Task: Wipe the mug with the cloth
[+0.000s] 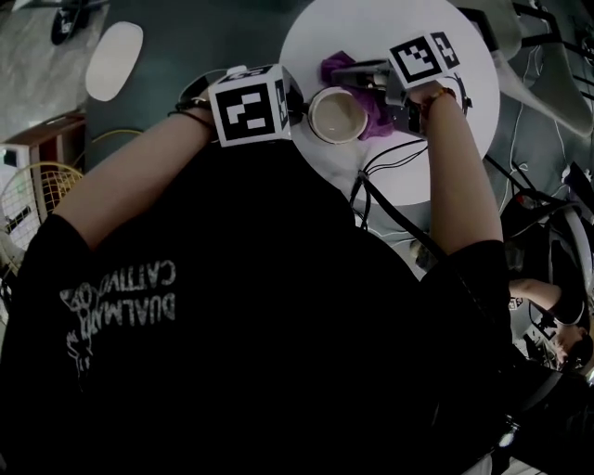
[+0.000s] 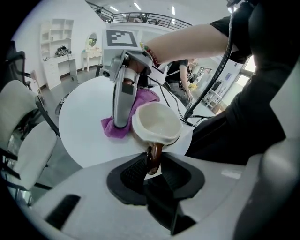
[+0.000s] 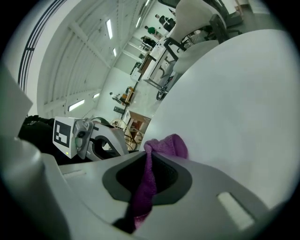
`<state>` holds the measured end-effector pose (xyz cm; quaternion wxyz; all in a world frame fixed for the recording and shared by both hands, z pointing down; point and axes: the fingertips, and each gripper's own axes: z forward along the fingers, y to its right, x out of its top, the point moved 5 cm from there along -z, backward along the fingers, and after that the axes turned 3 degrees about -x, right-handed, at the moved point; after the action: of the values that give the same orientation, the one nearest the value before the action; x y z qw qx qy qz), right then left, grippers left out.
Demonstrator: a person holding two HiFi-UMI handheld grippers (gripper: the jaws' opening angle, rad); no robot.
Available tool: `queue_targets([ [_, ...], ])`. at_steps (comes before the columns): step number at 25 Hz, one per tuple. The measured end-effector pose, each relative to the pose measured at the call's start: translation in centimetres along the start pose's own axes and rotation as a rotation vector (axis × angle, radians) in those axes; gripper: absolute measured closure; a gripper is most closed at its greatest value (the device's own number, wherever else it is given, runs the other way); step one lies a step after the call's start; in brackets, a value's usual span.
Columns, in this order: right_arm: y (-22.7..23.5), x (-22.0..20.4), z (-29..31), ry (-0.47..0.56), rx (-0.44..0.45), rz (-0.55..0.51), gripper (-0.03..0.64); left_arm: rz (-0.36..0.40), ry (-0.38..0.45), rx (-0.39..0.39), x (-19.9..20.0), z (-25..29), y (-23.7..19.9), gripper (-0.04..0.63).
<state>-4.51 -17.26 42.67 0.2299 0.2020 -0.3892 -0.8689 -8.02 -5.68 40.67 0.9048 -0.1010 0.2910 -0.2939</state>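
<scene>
A cream mug (image 1: 337,115) with a brown handle (image 2: 153,158) stands out over the round white table (image 1: 390,23). My left gripper (image 1: 299,113) is shut on that handle, which sits squeezed between the two black pads (image 2: 133,171). The mug (image 2: 157,123) leans with its open mouth up. Beside it lies a purple cloth (image 1: 364,100). My right gripper (image 1: 351,72) is shut on the cloth (image 3: 149,180), a fold of which bulges past its tips. In the left gripper view the right gripper (image 2: 121,121) points down onto the cloth (image 2: 140,99) right next to the mug.
Black cables (image 1: 388,160) trail over the table's near edge. A white chair (image 2: 23,136) stands left of the table. A white oval object (image 1: 114,60) and a racket (image 1: 28,197) lie off to the left. Another person (image 1: 555,320) is at the right.
</scene>
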Motion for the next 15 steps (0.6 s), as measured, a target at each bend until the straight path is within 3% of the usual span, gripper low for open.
queue_targets([
  [7,0.3,-1.1,-1.1,0.184,-0.051,0.072,0.583,-0.037,-0.004,0.038,-0.2,-0.2,0.4,0.505],
  [15,1.1,-4.5,-3.6,0.516,-0.106,0.249,0.582,-0.113,0.010,0.086,0.4,0.5,1.4,0.503],
])
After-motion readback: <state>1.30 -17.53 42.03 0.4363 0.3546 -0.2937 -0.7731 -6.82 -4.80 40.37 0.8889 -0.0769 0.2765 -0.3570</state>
